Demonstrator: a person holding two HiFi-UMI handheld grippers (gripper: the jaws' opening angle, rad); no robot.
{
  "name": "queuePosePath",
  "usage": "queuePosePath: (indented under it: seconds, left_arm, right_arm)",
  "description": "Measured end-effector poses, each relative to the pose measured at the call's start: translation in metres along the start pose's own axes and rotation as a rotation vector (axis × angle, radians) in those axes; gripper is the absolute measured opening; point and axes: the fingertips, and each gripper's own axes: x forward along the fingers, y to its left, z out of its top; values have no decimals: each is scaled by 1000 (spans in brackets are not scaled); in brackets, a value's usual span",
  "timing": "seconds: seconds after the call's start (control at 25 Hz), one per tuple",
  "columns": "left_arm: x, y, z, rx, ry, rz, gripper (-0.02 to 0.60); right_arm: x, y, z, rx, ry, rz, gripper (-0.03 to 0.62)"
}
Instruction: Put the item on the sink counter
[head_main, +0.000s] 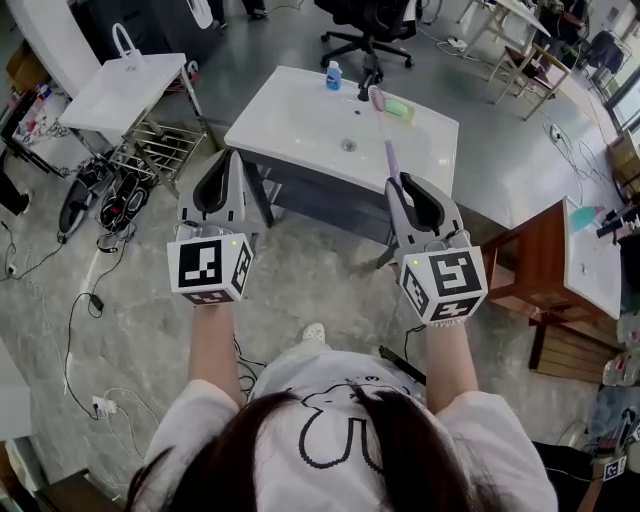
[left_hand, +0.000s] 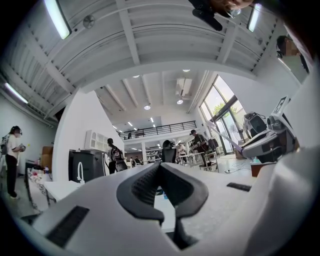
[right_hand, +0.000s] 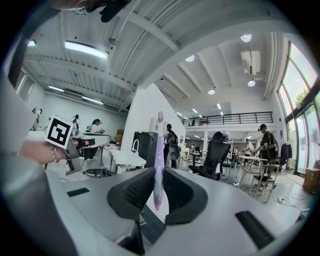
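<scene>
- My right hand-held gripper (head_main: 393, 180) grasps a purple toothbrush (head_main: 383, 135), whose head points toward the sink desk (head_main: 290, 125).
- My left hand-held gripper (head_main: 232, 157) is clenched on nothing.

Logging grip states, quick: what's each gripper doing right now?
Left gripper: shut, empty.
Right gripper: shut on the toothbrush.

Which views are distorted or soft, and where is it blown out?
Head view: sharp, evenly lit, mild bending at edges. Left gripper view: heavy fisheye, dark corners, near jaws soft, ceiling strip light blown out. Right gripper view: same fisheye, toothbrush soft, windows bright.
</scene>
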Motion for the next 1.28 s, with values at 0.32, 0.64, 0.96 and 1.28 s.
queuePosePath:
  seconds: [0.32, 0.64, 0.96, 1.28]
  left_arm:
    - [43, 43, -21, 17, 14, 10, 8]
    - [63, 77, -30, 19, 25, 42, 8]
    - [104, 115, -39, 46, 22, 72, 8]
    - [178, 170, -70, 44, 51, 59, 8]
  right_arm:
    - [77, 7, 0, 7, 1, 42, 77]
    - [128, 14, 6, 11, 0, 90, 77]
    - [196, 14, 9, 26, -15, 136, 77]
    - [296, 1, 3, 84, -4, 130, 77]
